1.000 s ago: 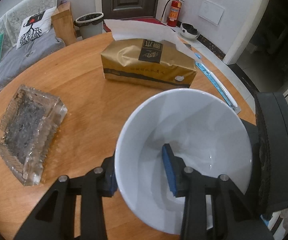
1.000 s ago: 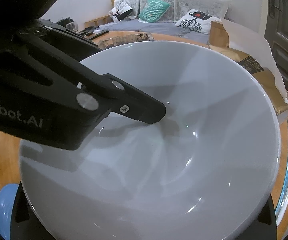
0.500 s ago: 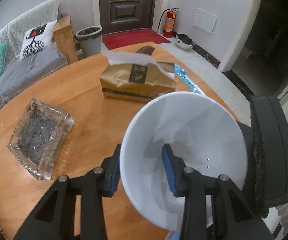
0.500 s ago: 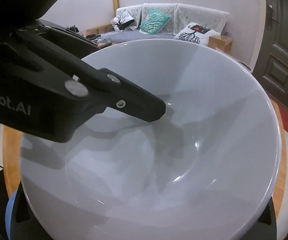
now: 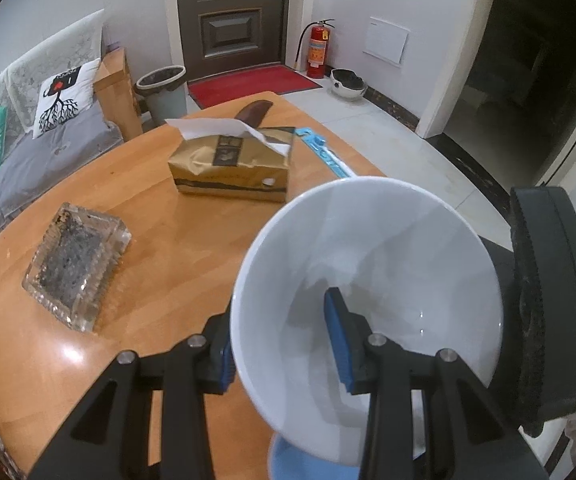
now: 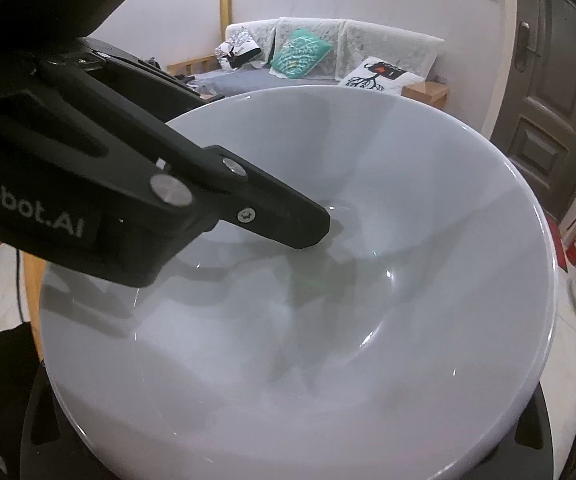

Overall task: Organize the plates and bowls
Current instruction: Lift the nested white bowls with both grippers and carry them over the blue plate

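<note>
Left gripper (image 5: 284, 344) pinches the near wall of a white bowl (image 5: 388, 248): in the left wrist view one blue-padded finger sits outside the rim and the other presses inside, so the bowl hangs tilted above the round wooden table (image 5: 176, 248), its mouth turned toward the camera. Beyond it on the table lie a gold tissue box (image 5: 230, 170) and, nearer the left edge, a glass ashtray (image 5: 78, 268), both well apart from the bowl. On the bowl's far right side a bulky black piece of the right gripper (image 5: 548, 300) stands against the outside wall. In the right wrist view the same white bowl (image 6: 368, 320) fills nearly the whole picture, and the left gripper's black finger (image 6: 272, 216) reaches down into its hollow from the upper left. Only dark edges of the right gripper show under the bowl's rim, so whether its jaws are spread or clamping I cannot tell.
</note>
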`<state>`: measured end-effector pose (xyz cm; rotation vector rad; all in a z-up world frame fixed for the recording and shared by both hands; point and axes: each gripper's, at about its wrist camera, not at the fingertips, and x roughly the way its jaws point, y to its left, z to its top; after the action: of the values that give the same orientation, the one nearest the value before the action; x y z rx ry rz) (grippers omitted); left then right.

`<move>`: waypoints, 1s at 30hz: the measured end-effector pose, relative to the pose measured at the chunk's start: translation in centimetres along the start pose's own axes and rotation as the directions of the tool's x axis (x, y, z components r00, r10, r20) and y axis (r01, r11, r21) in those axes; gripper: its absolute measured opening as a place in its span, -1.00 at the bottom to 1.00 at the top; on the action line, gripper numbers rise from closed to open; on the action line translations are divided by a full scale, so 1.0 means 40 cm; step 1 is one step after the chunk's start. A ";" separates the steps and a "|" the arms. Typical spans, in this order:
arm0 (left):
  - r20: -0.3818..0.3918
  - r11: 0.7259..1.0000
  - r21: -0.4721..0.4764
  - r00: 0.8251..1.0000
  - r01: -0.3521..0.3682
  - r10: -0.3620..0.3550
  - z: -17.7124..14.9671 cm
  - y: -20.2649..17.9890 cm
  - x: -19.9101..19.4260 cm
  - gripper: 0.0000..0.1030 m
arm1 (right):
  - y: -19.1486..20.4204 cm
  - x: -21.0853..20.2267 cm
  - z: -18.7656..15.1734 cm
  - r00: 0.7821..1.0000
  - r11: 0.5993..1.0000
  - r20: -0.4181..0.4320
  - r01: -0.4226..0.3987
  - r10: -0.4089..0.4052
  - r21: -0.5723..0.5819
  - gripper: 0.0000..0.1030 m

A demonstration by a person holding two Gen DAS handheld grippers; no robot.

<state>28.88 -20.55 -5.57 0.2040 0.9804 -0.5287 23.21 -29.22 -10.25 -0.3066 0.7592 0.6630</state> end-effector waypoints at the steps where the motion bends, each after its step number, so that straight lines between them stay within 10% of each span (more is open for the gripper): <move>1: 0.000 1.000 0.002 1.000 0.003 -0.003 -0.009 -0.011 -0.007 -0.32 | 0.005 -0.011 -0.006 1.000 1.000 0.000 0.004 -0.004 -0.001 0.97; 30: -0.081 0.996 0.003 0.993 0.088 -0.088 -0.203 -0.166 0.005 -0.31 | 0.108 -0.108 -0.220 0.994 1.000 -0.111 0.017 -0.016 0.009 0.97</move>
<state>19.59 -23.09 -9.73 0.1901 1.0702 -0.6084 13.35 -32.09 -13.36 -0.3426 0.8649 0.6307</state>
